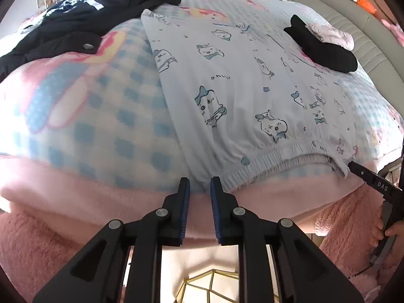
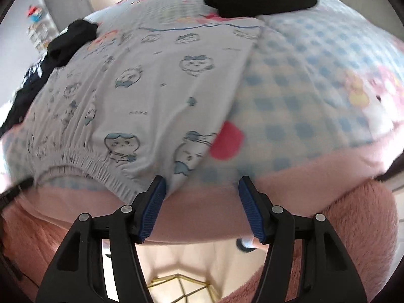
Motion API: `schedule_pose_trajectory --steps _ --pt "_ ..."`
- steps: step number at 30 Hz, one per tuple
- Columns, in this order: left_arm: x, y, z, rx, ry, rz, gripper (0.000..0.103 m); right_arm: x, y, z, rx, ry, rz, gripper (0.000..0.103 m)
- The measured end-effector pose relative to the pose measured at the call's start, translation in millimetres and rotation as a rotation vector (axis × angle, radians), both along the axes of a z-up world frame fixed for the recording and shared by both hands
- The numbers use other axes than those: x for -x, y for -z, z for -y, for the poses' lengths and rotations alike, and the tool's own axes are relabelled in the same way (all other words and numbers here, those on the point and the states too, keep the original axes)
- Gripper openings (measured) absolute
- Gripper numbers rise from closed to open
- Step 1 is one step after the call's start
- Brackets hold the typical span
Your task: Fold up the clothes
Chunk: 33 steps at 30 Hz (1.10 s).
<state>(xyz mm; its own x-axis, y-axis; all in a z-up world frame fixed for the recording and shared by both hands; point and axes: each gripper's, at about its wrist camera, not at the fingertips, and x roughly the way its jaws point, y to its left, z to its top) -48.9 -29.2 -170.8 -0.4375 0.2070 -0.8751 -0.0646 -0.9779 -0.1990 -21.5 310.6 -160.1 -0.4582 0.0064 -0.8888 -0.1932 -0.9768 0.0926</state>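
1. Pants [image 1: 227, 80]: lying flat on the bed [image 1: 83, 116], waistband [image 1: 272, 156] at the near edge; landmark for all below.
2. Left hand-held gripper [image 1: 200, 189]: hovering at the waistband's left corner, jaws narrowly parted, pinching nothing.
3. Right hand-held gripper [image 2: 202, 189]: sitting at the waistband's right corner, jaws spread wide, nothing held.
4. Step: judging by this, squaring up for the first fold.
5. Next: each gripper is needing to close on its waistband corner.
6. Black clothes [image 1: 323, 45]: waiting beyond the pants.
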Motion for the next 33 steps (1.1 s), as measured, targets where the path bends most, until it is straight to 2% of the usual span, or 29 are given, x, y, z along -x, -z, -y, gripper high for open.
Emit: schedule_pose_trajectory --steps 2,4,7,10,12,16,19,24,28,31,33 --pt "-2.1 -11.3 1.6 -0.006 -0.015 -0.037 0.018 -2.7 -6.9 -4.2 -0.022 0.029 -0.015 0.061" --pt "0.3 -23.8 0.4 -0.017 -0.016 -0.084 0.018 -3.7 -18.3 -8.8 -0.003 0.054 -0.065 0.061" --pt "17.2 -35.4 -6.9 -0.034 -0.004 -0.132 0.019 4.9 -28.7 -7.1 0.009 0.043 -0.113 0.062" --pt "45.1 -32.1 -3.7 -0.072 -0.058 -0.123 0.028 22.0 -27.0 -2.9 0.007 0.031 -0.102 0.062" --pt "56.2 -22.9 9.9 -0.101 -0.127 -0.071 0.029 27.7 -20.8 -4.5 0.018 0.033 -0.078 0.062" --pt "60.4 -4.6 36.6 -0.221 -0.220 -0.008 0.031 20.7 -9.7 -16.0 0.084 0.064 -0.050 0.062" --pt "56.5 2.4 38.9 -0.262 -0.199 0.001 0.031 20.4 -0.8 -23.0 0.140 0.066 -0.029 0.062" --pt "50.8 2.4 34.0 -0.281 -0.177 -0.009 0.023 33.6 -1.3 -14.6 0.154 0.010 -0.017 0.043" --pt "38.8 4.8 46.7 -0.311 -0.219 -0.003 0.023 32.9 1.7 -8.4 0.162 0.008 -0.016 0.043" --pt "33.7 5.8 44.4 -0.337 -0.180 -0.003 0.024 27.2 3.7 -4.9 0.151 0.003 -0.012 0.044" --pt "37.6 12.2 36.6 -0.322 -0.157 0.010 0.024 28.3 4.5 -0.6 0.155 -0.016 -0.009 0.042"
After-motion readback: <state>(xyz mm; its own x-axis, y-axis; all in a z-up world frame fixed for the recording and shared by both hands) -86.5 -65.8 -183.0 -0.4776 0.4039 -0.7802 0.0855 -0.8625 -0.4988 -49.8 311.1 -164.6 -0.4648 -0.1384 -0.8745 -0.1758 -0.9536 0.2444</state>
